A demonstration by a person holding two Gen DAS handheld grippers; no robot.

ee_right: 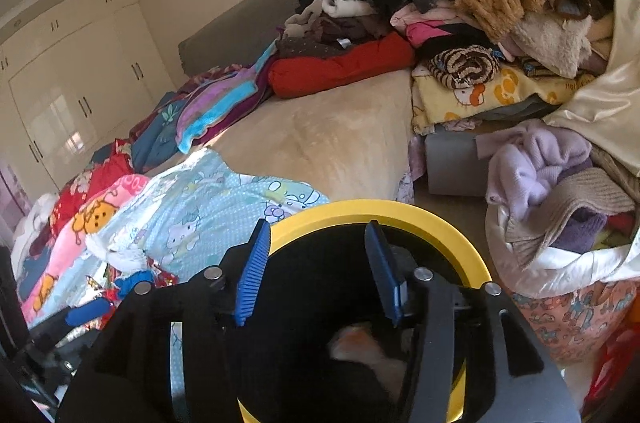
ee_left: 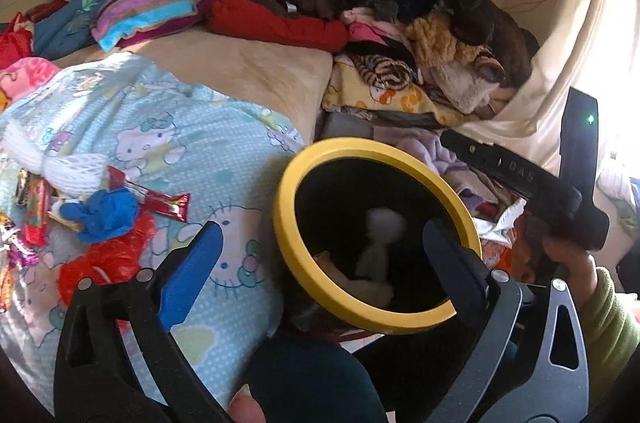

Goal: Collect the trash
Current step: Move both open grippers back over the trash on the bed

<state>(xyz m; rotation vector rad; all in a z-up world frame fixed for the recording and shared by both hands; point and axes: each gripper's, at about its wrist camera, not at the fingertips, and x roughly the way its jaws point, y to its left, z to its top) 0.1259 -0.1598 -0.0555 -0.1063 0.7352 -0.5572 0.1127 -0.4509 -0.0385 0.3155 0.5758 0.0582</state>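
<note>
A black bin with a yellow rim [ee_left: 316, 159] stands beside the bed; it also shows in the right wrist view [ee_right: 400, 213]. A blurred white piece [ee_left: 380, 243] is inside it, above other pale trash [ee_right: 360, 345]. My left gripper [ee_left: 320, 243] is open and empty, one finger over the bedsheet, one over the bin mouth. My right gripper [ee_right: 316, 263] is open and empty right above the bin. On the bed at left lie a red wrapper [ee_left: 160, 199], a blue crumpled piece [ee_left: 104, 213], a red plastic bag [ee_left: 108, 259] and white tissue [ee_left: 68, 165].
A Hello Kitty sheet [ee_left: 180, 143] covers the near bed. A big pile of clothes [ee_left: 400, 3] fills the back right. A bag of laundry [ee_right: 560, 223] stands right of the bin. White wardrobes [ee_right: 68, 83] line the left wall.
</note>
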